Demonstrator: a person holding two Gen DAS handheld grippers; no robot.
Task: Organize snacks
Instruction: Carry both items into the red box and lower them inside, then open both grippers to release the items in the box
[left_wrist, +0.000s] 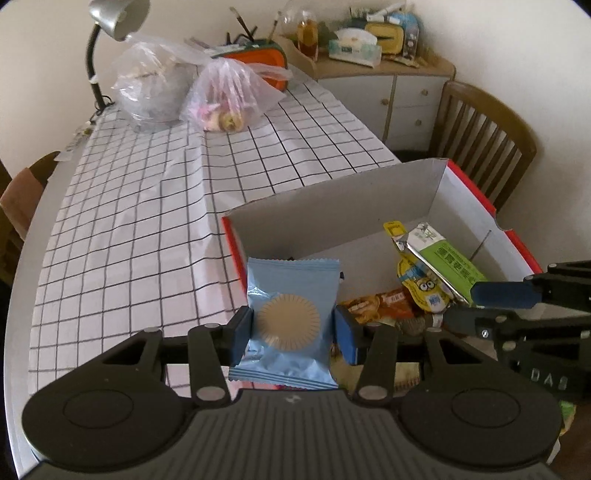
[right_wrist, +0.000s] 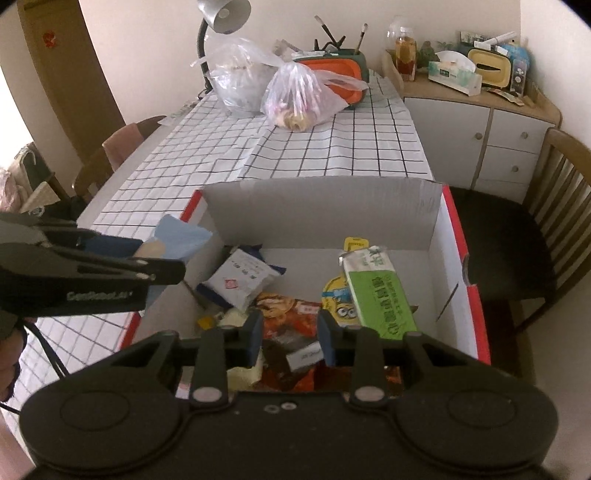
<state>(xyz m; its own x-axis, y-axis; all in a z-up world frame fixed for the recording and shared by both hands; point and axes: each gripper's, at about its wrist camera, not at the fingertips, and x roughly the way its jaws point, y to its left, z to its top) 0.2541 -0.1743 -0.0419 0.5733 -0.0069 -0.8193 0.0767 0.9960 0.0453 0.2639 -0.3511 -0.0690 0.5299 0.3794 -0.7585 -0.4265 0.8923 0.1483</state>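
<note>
Above the near left corner of the red-edged white cardboard box (left_wrist: 465, 192), the left gripper (left_wrist: 293, 328) clamps a light-blue foil snack packet with a tan round print (left_wrist: 291, 317). Over the box's loose snack packs, the right gripper (right_wrist: 290, 341) hangs with jaws parted, gripping nothing.

Blue snack packet (left_wrist: 291, 325) (upright, clamped)

The box (right_wrist: 436, 236) has bare floor at 1 o'clock; a green packet (right_wrist: 380, 295) and white packet (right_wrist: 240, 280) crowd its near half. Open tablecloth (left_wrist: 129, 221) lies at 10 o'clock, two plastic bags (left_wrist: 221, 96) blocking 12.
</note>
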